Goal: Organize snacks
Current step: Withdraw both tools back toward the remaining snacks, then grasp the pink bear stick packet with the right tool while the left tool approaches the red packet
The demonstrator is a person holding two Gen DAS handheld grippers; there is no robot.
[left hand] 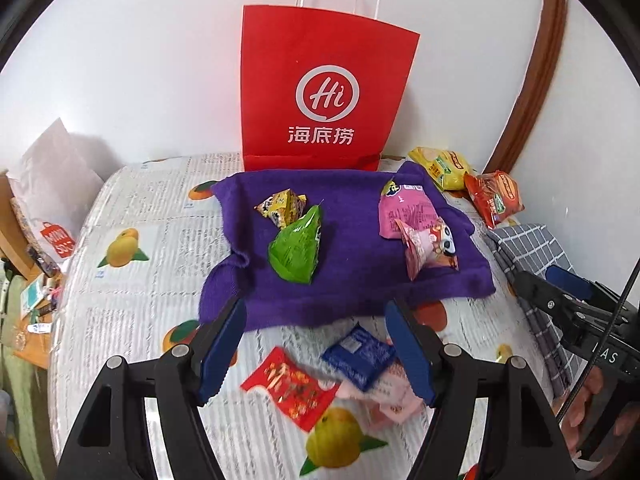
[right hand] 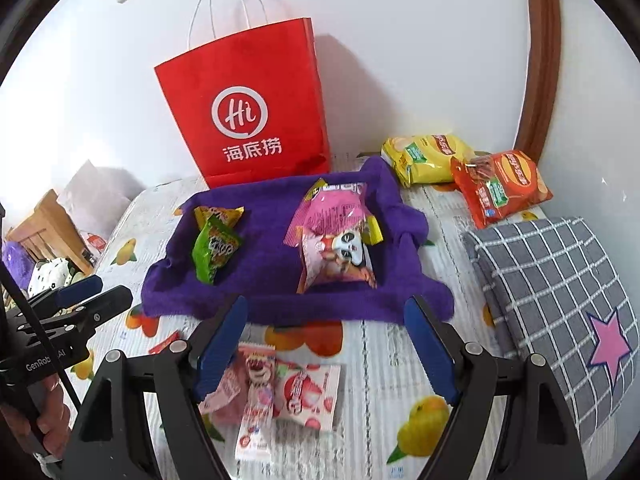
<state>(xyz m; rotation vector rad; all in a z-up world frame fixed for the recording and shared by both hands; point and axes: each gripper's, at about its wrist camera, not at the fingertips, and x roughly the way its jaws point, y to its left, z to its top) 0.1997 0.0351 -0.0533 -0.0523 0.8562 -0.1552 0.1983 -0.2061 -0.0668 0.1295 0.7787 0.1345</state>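
A purple cloth [left hand: 352, 280] [right hand: 272, 296] lies on the fruit-print bed cover in front of a red paper bag [left hand: 320, 92] [right hand: 248, 104]. On the cloth lie a green packet [left hand: 298, 248] [right hand: 214, 250], a yellow packet [left hand: 282, 206] and pink packets [left hand: 408, 210] [right hand: 336, 256]. Nearer me, a red packet [left hand: 292, 388], a blue packet [left hand: 358, 354] and pink strawberry packets [right hand: 280, 392] lie on the cover. My left gripper [left hand: 316, 350] hangs open above the red and blue packets. My right gripper [right hand: 326, 346] hangs open above the pink packets. Neither holds anything.
A yellow chip bag [left hand: 444, 168] [right hand: 426, 158] and an orange chip bag [left hand: 496, 196] [right hand: 500, 188] lie by the wall at the right. A grey checked cushion [right hand: 560, 300] with a pink star sits at the right. A wooden stand [right hand: 44, 228] with clutter is left of the bed.
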